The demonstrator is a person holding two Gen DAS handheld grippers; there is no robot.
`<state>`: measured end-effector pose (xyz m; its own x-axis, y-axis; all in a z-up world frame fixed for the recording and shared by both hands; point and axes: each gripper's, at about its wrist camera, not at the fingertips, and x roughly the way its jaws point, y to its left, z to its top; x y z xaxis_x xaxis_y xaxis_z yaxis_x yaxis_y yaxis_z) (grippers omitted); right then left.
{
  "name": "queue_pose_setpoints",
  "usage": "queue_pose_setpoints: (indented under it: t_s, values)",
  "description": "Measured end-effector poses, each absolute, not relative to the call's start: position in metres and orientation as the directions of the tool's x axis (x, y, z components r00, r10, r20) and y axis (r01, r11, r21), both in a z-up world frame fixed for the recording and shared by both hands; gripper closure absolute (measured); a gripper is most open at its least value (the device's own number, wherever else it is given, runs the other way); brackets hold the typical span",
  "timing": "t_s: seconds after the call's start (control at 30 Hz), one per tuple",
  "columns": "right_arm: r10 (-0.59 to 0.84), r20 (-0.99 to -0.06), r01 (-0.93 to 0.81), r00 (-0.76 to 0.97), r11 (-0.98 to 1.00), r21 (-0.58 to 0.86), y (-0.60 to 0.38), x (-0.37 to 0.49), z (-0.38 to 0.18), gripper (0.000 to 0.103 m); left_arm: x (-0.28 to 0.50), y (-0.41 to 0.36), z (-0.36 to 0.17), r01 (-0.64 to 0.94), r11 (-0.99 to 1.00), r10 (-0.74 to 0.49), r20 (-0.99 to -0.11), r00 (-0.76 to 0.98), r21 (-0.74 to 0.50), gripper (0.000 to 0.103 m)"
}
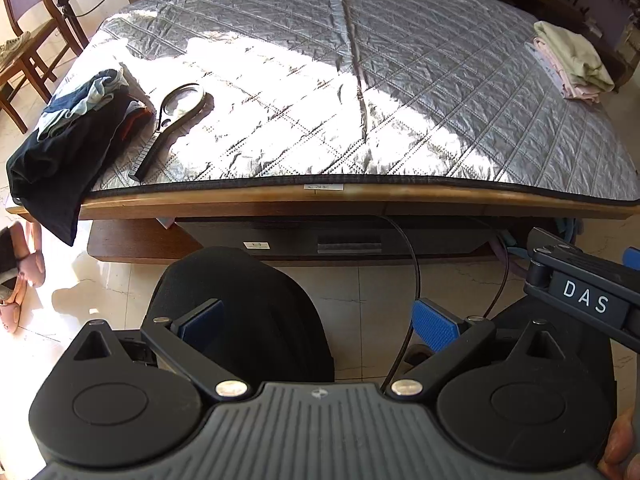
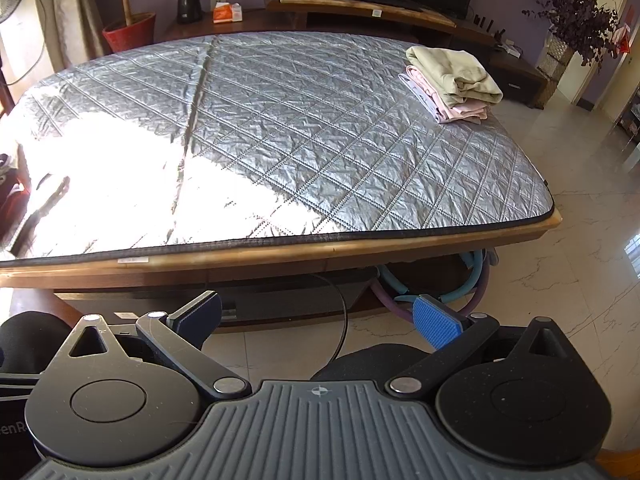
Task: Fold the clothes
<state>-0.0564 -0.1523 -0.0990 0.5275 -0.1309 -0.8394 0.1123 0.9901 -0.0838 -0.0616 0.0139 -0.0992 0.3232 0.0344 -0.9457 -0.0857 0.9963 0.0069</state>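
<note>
A heap of unfolded dark and light-blue clothes lies on the table's left front corner, partly hanging over the edge. A stack of folded cream and pink clothes sits at the far right of the silver quilted table cover; the stack also shows in the right wrist view. My left gripper is open and empty, held below and in front of the table edge. My right gripper is open and empty, also in front of the table; part of it shows in the left wrist view.
A magnifying glass lies beside the unfolded heap. A wooden chair stands at the left. A black cable hangs under the table. Slippers lie on the tiled floor. A TV stand is behind the table.
</note>
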Motion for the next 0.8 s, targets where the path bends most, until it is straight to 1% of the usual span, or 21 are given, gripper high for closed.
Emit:
queue_pose_setpoints:
  t_s: [0.13,0.2,0.37,0.5,0.8]
  values:
    - [-0.127,-0.839,0.112,0.528,0.991,-0.079,-0.152,-0.058,-0.099,0.000,-0.061,0.015,-0.099,-0.087,0.996,0.021,-0.947,0.320,-0.007,0.003]
    - [-0.125,-0.839,0.110,0.529,0.991,-0.078,-0.152,-0.058,-0.099,0.000,-0.061,0.016,-0.099,-0.093,0.996,0.019,-0.947,0.322,-0.012,0.002]
    - [-0.116,-0.839,0.111,0.531,0.992,-0.067,-0.151,-0.059,-0.099,0.000,-0.065,0.019,-0.096,-0.110,0.994,0.032,-0.932,0.362,-0.008,0.002]
    - [-0.115,-0.839,0.106,0.532,0.992,-0.069,-0.150,-0.060,-0.099,0.000,-0.067,0.026,-0.090,-0.141,0.989,0.013,-0.914,0.405,-0.049,0.002]
    - [-0.113,-0.842,0.109,0.528,0.992,-0.065,-0.149,-0.059,-0.100,0.000,-0.068,0.025,-0.088,-0.138,0.990,0.033,-0.900,0.434,-0.030,0.002]
